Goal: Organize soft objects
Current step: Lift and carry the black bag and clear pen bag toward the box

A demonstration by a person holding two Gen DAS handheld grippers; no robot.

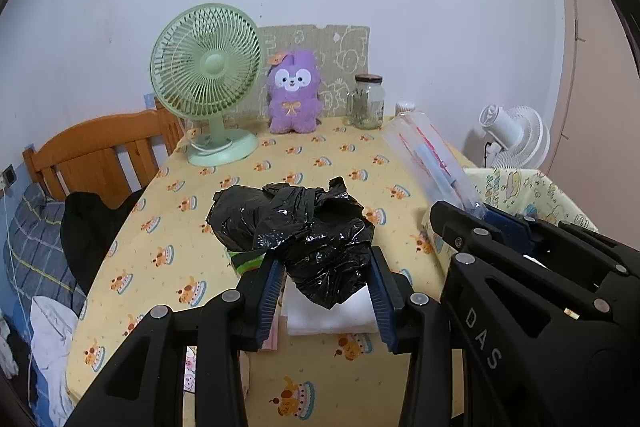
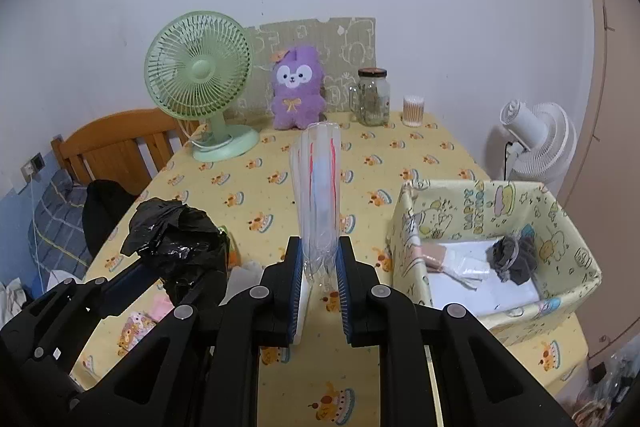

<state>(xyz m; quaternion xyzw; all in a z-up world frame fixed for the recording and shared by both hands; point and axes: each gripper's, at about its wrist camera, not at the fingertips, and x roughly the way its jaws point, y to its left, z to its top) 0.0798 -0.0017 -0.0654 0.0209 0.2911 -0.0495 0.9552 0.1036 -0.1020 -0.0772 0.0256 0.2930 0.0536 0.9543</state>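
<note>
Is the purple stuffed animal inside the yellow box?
No, the purple stuffed animal sits on the table by the wall, beside the green fan, far from the yellow box.

The black bag [image 1: 296, 231] hides most of the white stack [image 1: 332, 315] (and a green packet [image 1: 246, 261]).

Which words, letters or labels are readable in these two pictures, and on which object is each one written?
"DAS": white letters on the black body of the right gripper, seen from the left wrist.
"HAPPY": on the inner wall of the yellow fabric basket; the word below it is too distorted to read surely.
Cardboard sheet behind the plush: only line drawings, no clear words.
Glass jar: small label, too blurred to read.
</note>
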